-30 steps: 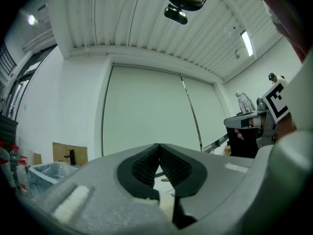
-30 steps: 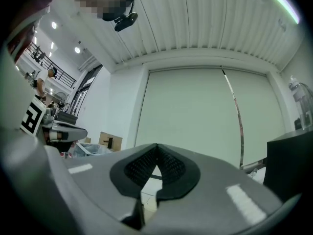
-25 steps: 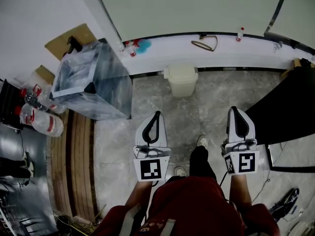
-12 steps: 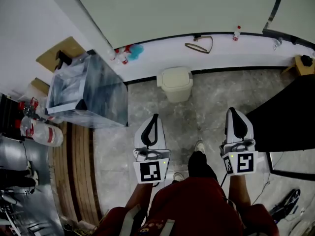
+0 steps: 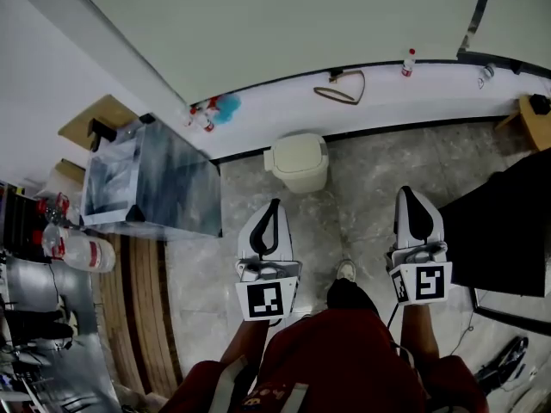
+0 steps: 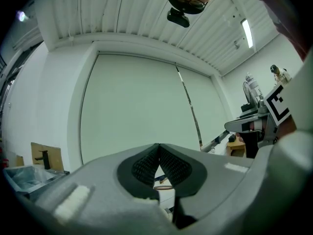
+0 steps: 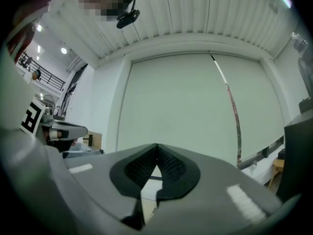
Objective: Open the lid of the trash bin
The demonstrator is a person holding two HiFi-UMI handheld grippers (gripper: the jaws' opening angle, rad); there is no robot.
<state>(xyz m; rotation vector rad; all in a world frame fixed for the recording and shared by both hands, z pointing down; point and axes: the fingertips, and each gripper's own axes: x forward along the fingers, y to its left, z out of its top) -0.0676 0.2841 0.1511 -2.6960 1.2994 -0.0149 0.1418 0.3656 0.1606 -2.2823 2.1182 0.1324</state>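
A small cream trash bin with its lid down stands on the grey floor against the white ledge, ahead of me in the head view. My left gripper is held level short of the bin, just nearer me and slightly left of it, jaws shut on nothing. My right gripper is level too, off to the bin's right, shut and empty. In the left gripper view the tips meet; in the right gripper view the tips meet as well. The bin is hidden behind the jaws in both gripper views.
A clear plastic-lined box stands at the left, with bottles beside it. A black table edges in at the right. A white ledge carries a cord loop and a small bottle. My foot is between the grippers.
Both grippers and I have moved forward toward the wall. The bin now lies nearer the left gripper's tip and lower in the head view. Jaws have stayed shut.
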